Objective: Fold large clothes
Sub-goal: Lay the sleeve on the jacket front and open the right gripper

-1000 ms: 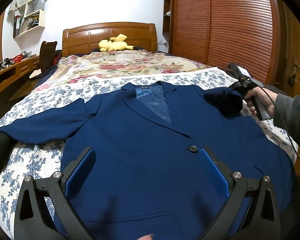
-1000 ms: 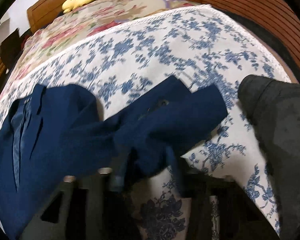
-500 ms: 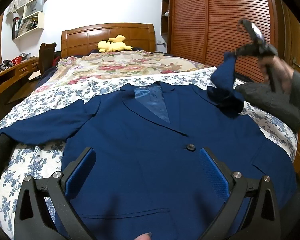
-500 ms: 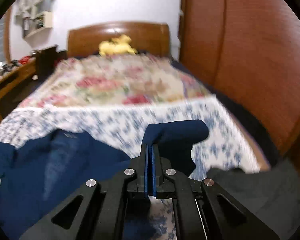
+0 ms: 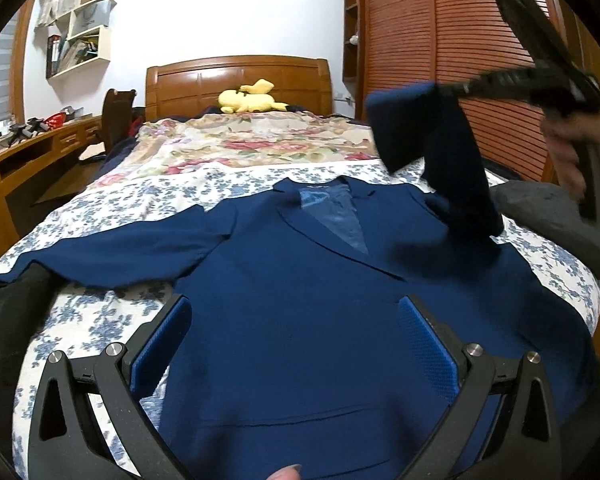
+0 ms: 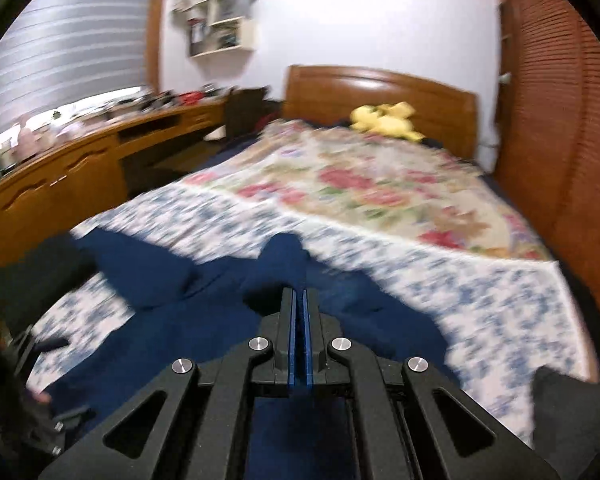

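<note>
Navy jacket [image 5: 300, 300]: spread front-up across the near half of the bed [image 5: 112, 208], collar toward the headboard, lapels open on the lighter lining. One sleeve [image 5: 112, 248] lying flat, stretched out to the picture's left. Opposite sleeve [image 5: 440, 152]: lifted clear of the bed, cuff end uppermost, cloth hanging down to the shoulder.

Right gripper [image 6: 299, 312]: clenched on the raised sleeve, pads pressed together with navy cloth pinched between them and bulging just ahead of the tips. Held high beside the wardrobe doors.

Left gripper [image 5: 296, 340]: released, jaws wide apart, hovering over the lower front panel; nothing between the pads, contact with the cloth not discernible.

Step in hand, as judged: first sleeve fold, sleeve raised but not yet laid on the body.

Next move, as judged: carry the cuff inward across the chest, lower until the sleeve lies flat, crease at the shoulder seam, then release. Left gripper free to pin the front panel against dragging.

Surroundings: grey garment [image 5: 552, 216] at the bed's right edge, near the raised sleeve; yellow plush toy [image 5: 252, 98] by the headboard.
</note>
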`<state>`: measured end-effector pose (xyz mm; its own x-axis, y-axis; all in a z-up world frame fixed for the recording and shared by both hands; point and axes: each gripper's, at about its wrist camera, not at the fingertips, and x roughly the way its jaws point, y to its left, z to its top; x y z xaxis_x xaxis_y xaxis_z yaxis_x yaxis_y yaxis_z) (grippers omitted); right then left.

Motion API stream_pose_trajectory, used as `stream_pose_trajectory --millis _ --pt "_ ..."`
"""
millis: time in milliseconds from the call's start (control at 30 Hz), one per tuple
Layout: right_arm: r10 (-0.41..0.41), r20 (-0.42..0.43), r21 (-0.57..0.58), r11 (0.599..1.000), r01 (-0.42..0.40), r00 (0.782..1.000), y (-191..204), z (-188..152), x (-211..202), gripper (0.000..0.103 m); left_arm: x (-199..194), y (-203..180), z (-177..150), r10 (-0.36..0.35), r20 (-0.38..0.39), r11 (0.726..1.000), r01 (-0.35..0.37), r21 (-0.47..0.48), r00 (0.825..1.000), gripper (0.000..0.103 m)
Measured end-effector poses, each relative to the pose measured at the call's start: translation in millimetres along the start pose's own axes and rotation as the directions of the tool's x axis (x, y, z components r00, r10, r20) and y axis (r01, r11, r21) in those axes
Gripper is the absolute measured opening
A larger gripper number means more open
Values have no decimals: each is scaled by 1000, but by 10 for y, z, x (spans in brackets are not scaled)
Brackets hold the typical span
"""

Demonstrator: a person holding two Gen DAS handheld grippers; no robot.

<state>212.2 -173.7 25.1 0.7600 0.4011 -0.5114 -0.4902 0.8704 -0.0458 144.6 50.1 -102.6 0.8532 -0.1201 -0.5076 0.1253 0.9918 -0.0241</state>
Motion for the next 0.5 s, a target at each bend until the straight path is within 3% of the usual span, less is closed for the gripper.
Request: stream_pose_trajectory --millis 167,300,433,500 --pt "74 -135 30 997 -70 988 197 -545 299 3 -21 124 -3 9 3 999 -9 -31 1000 103" --pt "97 -172 14 995 -96 980 357 -941 412 3 -32 181 -9 24 7 999 -24 -43 1000 103" --pt "131 -180 33 991 -128 975 421 -1060 464 3 -35 236 -12 30 8 998 -29 -61 1000 103" --pt "109 -177 25 994 -106 978 346 -1034 443 3 -36 252 -16 30 7 997 -30 -66 1000 103"
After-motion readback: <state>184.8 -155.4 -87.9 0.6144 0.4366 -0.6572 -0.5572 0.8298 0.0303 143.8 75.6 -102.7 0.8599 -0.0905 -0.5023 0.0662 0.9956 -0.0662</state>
